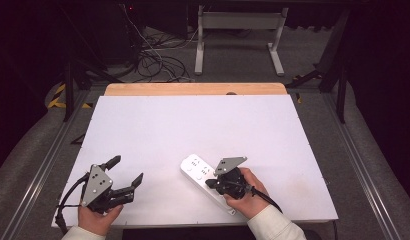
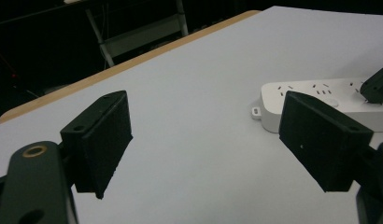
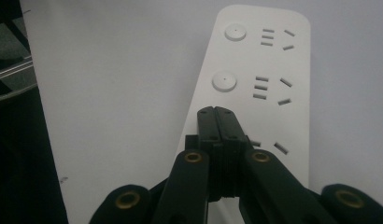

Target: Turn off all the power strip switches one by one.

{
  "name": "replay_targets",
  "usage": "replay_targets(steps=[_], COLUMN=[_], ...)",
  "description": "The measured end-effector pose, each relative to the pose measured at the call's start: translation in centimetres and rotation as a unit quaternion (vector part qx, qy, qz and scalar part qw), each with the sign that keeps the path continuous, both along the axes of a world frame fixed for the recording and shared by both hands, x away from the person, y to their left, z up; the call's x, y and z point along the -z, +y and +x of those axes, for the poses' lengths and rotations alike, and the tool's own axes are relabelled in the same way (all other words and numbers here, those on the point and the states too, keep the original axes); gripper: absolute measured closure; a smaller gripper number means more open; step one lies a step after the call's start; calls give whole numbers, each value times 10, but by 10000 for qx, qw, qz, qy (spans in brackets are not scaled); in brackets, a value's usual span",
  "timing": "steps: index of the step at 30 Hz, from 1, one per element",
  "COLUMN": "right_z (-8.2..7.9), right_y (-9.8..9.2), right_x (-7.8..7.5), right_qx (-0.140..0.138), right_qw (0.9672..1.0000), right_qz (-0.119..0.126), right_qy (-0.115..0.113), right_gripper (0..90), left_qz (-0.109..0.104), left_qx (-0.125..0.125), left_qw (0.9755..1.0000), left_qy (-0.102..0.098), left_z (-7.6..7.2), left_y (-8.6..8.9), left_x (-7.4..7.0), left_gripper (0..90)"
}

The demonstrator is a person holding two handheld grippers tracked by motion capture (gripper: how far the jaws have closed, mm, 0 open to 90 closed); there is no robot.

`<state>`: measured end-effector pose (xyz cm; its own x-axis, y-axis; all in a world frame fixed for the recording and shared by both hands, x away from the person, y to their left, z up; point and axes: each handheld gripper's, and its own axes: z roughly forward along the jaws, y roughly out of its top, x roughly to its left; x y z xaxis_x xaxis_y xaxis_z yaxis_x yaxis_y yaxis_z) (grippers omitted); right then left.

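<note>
We had the white power strip (image 1: 205,180) lying flat near the front edge of the white table (image 1: 203,125), running diagonally, its near end tucked under our right hand (image 1: 248,192). Our right gripper (image 3: 216,112) sat right over the strip, jaws pressed together with nothing between them, tips down over the third switch button from the far end. That looked to us like a poke, not a grab: closed jaws make one blunt point for pressing a button. We could not tell whether the tips were actually touching the strip or just above it. The two round buttons (image 3: 224,80) farther along the strip lay in the open beside their socket slots.

Our left gripper (image 1: 124,185) hung off to the left of the strip, well apart from it, jaws spread wide and holding nothing, pointed toward the strip's far end. Probably we kept it ready to steady the strip.

Room to move? Plenty. Beyond the strip the table was bare all the way to the wooden strip (image 1: 195,89) at the back. Only the front edge sat close behind the strip's near end.
</note>
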<state>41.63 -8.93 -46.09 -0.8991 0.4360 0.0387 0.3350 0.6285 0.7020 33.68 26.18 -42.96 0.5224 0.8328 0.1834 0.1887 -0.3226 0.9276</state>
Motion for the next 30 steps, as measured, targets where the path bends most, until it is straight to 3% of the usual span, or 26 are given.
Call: replay_targets(steps=[2, 3, 4, 6, 9, 15, 24, 30], right_z=[-1, -4, -6, -9, -12, -11, -17, -26], right_y=[1, 0, 1, -3, -6, -10, -20, -35], right_x=[-2, -5, -8, -18, -31, -30, -38, -34], right_qx=[-49, -84, -83, -121, -60, -2, 3, 32], right_qw=[9999, 9997, 9993, 9984, 9971, 9976, 9971, 9980], right_qz=[-90, -42, -155, 292, 431, 463, 535, 373], right_qy=[-82, -235, -344, -465, -624, -508, -535, -516], right_gripper=[900, 900, 900, 900, 900, 900, 900, 900], left_qz=[20, -16, -26, 13, -24, -15, -26, -26], left_qx=[-8, -10, -11, -18, -3, -6, -11, -8], left_qw=[10000, 10000, 10000, 10000, 10000, 10000, 10000, 10000], left_qy=[-11, 1, -3, -13, 19, 0, 4, 3], left_z=[0, 0, -1, 1, 1, 0, 0, 0], left_y=[1, 1, 1, 2, 1, 1, 1, 1], left_x=[0, 0, 0, 0, 0, 0, 0, 0], left_gripper=[176, 176, 176, 176, 176, 176, 177, 176])
